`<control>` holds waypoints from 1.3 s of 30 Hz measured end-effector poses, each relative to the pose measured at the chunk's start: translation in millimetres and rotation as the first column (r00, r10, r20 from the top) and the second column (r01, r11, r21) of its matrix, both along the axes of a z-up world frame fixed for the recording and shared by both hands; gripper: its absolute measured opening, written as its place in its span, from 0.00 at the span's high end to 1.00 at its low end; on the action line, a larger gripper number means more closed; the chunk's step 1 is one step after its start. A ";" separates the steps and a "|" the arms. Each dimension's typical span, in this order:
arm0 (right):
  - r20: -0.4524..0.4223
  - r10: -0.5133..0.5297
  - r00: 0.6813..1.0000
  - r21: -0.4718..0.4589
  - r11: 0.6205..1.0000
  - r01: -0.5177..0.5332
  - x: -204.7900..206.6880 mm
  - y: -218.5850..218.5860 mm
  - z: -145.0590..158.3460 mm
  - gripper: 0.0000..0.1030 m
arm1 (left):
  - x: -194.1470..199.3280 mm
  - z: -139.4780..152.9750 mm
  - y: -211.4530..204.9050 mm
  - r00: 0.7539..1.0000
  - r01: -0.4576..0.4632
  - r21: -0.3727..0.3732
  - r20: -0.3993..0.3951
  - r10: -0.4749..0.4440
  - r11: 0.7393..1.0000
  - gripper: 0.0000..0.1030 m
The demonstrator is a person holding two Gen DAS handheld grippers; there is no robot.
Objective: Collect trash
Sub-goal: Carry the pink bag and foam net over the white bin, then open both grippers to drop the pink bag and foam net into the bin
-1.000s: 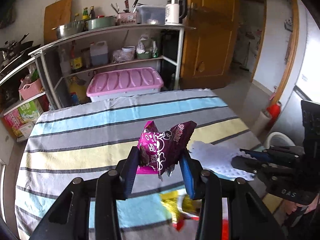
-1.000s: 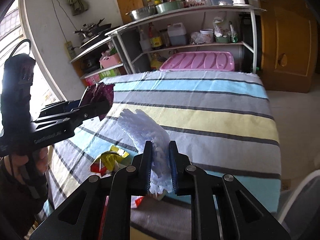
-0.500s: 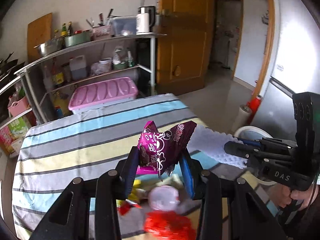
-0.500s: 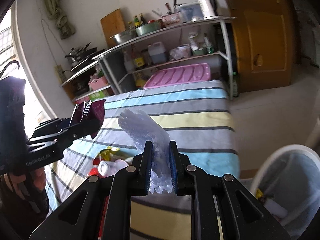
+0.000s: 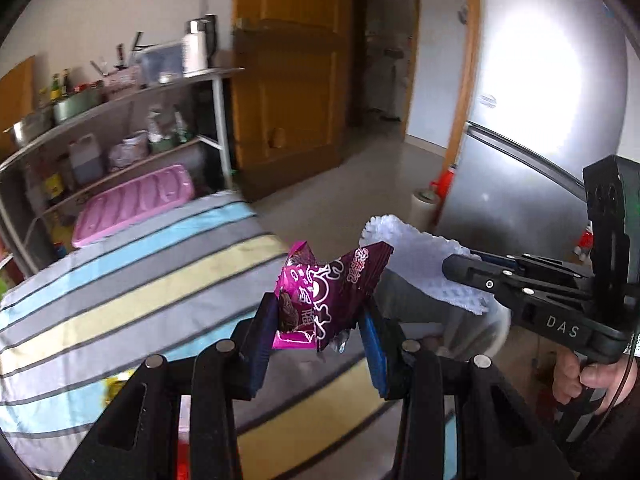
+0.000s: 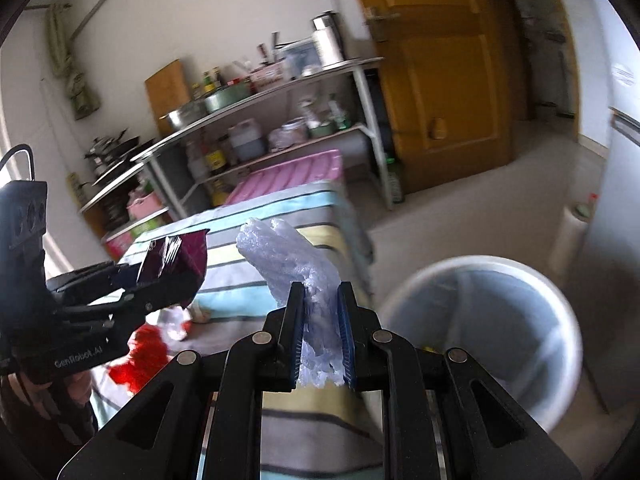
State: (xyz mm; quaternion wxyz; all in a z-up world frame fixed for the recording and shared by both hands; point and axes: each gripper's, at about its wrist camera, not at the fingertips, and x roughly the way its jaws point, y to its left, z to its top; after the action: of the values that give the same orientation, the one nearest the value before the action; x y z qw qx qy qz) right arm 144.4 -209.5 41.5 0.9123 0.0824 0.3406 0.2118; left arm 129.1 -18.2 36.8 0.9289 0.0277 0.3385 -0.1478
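My left gripper [image 5: 320, 320] is shut on a crumpled purple snack wrapper [image 5: 324, 284], held above the right end of the striped table [image 5: 120, 300]. It also shows in the right wrist view [image 6: 176, 264]. My right gripper [image 6: 322, 320] is shut on a pale crinkled plastic wrap [image 6: 296, 264], held beside the table's edge. The wrap also shows in the left wrist view [image 5: 424, 260]. A white trash bin [image 6: 480, 328] stands on the floor just right of the table, below and right of my right gripper.
Red and white trash pieces [image 6: 148, 344] lie on the table near its front. A metal shelf rack [image 6: 260, 120] with pots and bottles and a pink storage box [image 6: 288, 172] stand behind the table. A wooden door [image 6: 440, 80] and a fridge [image 5: 540, 160] are to the right.
Both grippers have swung right with their loads, from over the table toward its right edge. The trash bin has come fully into the right wrist view.
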 end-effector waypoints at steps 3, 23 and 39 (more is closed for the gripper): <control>-0.012 -0.060 0.998 -0.005 0.998 0.060 -5.7 -26.3 -2.8 0.83 | 2.1 -2.9 -25.2 0.999 0.041 -0.007 -0.016 -0.041 0.999 0.59; -0.143 -0.289 0.947 -0.140 0.953 0.269 -4.1 -115.0 -60.1 0.83 | 21.8 -58.2 -137.1 0.969 0.182 0.039 -0.175 -0.173 0.983 0.57; -0.200 -0.311 0.929 -0.204 0.941 0.271 15.1 -123.1 -89.6 0.78 | 33.1 -78.6 -142.6 0.961 0.165 0.062 -0.234 -0.146 0.984 0.43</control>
State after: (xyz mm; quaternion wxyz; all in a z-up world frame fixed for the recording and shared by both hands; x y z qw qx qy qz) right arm 159.6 -332.6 -48.1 0.8919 0.0768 0.4444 0.0324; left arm 162.2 -160.8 -41.8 0.8674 0.0748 0.4455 -0.2088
